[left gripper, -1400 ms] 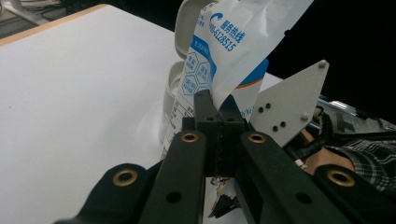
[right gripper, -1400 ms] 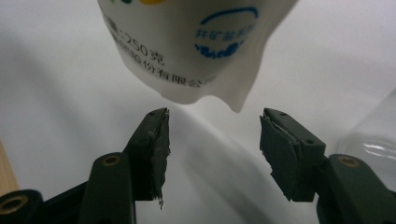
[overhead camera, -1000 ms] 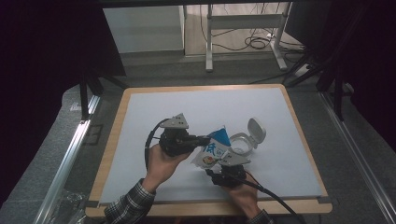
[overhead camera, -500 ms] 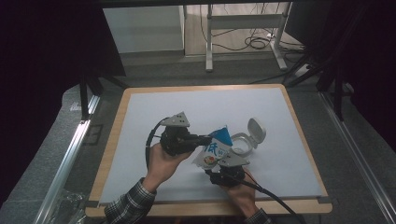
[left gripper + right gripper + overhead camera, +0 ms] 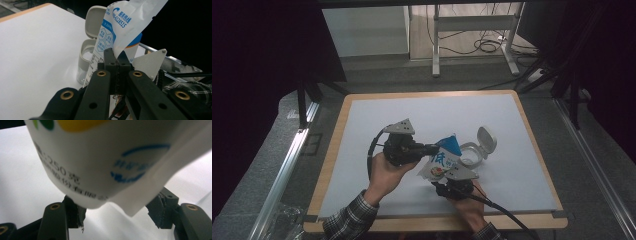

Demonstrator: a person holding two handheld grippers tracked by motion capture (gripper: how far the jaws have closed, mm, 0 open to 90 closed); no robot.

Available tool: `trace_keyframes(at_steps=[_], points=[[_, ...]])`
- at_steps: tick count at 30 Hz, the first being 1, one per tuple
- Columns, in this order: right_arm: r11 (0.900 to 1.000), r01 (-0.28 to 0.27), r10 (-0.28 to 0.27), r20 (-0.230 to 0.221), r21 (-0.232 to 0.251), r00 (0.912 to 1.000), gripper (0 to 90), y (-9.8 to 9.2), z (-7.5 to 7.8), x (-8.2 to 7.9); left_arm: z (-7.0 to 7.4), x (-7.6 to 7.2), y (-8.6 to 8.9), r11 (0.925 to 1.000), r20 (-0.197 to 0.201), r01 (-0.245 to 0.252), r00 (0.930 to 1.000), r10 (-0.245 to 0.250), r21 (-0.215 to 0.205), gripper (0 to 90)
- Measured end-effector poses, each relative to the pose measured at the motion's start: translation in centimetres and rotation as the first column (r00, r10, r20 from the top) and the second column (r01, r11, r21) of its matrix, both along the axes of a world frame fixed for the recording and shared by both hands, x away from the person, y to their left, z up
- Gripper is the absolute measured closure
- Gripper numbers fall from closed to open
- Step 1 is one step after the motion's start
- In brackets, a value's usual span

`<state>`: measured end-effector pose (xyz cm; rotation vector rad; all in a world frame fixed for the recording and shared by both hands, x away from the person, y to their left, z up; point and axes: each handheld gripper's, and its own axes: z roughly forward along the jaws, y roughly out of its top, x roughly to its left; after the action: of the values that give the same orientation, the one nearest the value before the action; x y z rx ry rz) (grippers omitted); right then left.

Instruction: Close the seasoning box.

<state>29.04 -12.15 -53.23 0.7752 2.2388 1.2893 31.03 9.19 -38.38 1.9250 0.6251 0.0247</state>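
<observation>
A white mat (image 5: 377, 125) covers a wood-edged table (image 5: 337, 130), and the work sits toward its near edge, a little right of the middle. The largest thing in hand is a white bag (image 5: 439, 161) with blue print, held off the mat and tilted, its blue upper corner pointing away from the person. In the left gripper view the bag (image 5: 125, 22) rises from between the black jaws, which stand together and pinch a thin edge of its film, so the left gripper (image 5: 430, 148) is clamped on the bag; the hand holding it reaches in from the lower left in a plaid sleeve (image 5: 347, 220). The right gripper (image 5: 451, 181) sits just below and to the right of the bag, near the front edge of the mat. In the right gripper view its jaws stand apart on either side of the bag's rounded bottom (image 5: 100, 162), having just been opening; the left jaw looks to be touching the bag's underside while the right one is off the loose film, so they do not squeeze it. Just beyond the bag stands a small clear jar (image 5: 469, 155), upright on the mat, with its grey hinged lid (image 5: 486, 137) flipped open and leaning back. In the left gripper view the jar (image 5: 85, 62) is right behind the bag, whether touching it cannot be told.
</observation>
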Motion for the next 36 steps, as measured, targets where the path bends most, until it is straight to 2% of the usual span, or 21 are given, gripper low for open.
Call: trace_keyframes(at_steps=[1, 2, 3, 6, 10, 20, 24, 25, 30, 36], points=[[1.0, -0.001, 0.001, 0.012, 0.008, 0.9999, 39.7, 0.0, 0.0, -0.1, -0.1, 0.0, 0.0, 1.0, -0.007, 0.0, 1.0, 0.0, -0.003, 90.0], [0.999, -0.036, 0.036, 0.004, 0.013, 0.9994, 40.1, -0.1, 0.1, 0.0, -0.1, 0.1, -0.1, 1.0, -0.006, -0.001, 1.0, 0.001, 0.0, 90.0], [1.0, -0.007, 0.007, 0.029, 0.013, 0.9996, 40.9, 0.1, 0.0, -0.1, -0.2, 0.1, -0.1, 1.0, -0.006, -0.003, 1.0, 0.003, 0.002, 90.0], [1.0, -0.017, 0.016, 0.044, 0.019, 0.9989, 42.5, 0.2, 0.0, -0.2, -0.3, 0.2, -0.1, 1.0, -0.012, -0.003, 0.9999, 0.003, -0.002, 90.0], [1.0, -0.028, 0.028, 0.062, 0.002, 0.9977, 47.5, 0.3, -0.1, -0.4, -0.4, 0.4, -0.3, 0.9999, -0.005, -0.012, 0.9999, 0.012, 0.01, 90.0], [0.999, -0.05, 0.05, 0.022, -0.019, 0.9985, 53.2, 0.4, -0.1, -0.4, -1.0, 1.4, -0.8, 0.9988, 0.017, -0.031, 0.9994, 0.03, 0.039, 90.0], [0.998, -0.058, 0.058, 0.006, -0.011, 0.9983, 53.1, 0.4, -0.1, -0.4, -1.1, 1.5, -0.9, 0.9987, 0.023, -0.033, 0.9992, 0.032, 0.038, 90.0], [0.997, -0.077, 0.077, -0.012, 0.004, 0.9969, 53.0, 0.3, 0.0, -0.3, -1.2, 1.6, -1.0, 0.9985, 0.032, -0.037, 0.9988, 0.036, 0.041, 89.9], [0.997, -0.082, 0.082, -0.022, 0.013, 0.9964, 52.5, 0.4, -0.1, -0.3, -1.4, 1.8, -1.3, 0.9987, 0.052, -0.029, 0.9983, 0.027, 0.042, 89.5], [0.995, -0.093, 0.095, -0.065, 0.032, 0.9934, 52.0, 0.5, -0.1, -0.5, -1.6, 2.1, -1.9, 0.9983, 0.07, -0.027, 0.9973, 0.023, 0.052, 89.2]])
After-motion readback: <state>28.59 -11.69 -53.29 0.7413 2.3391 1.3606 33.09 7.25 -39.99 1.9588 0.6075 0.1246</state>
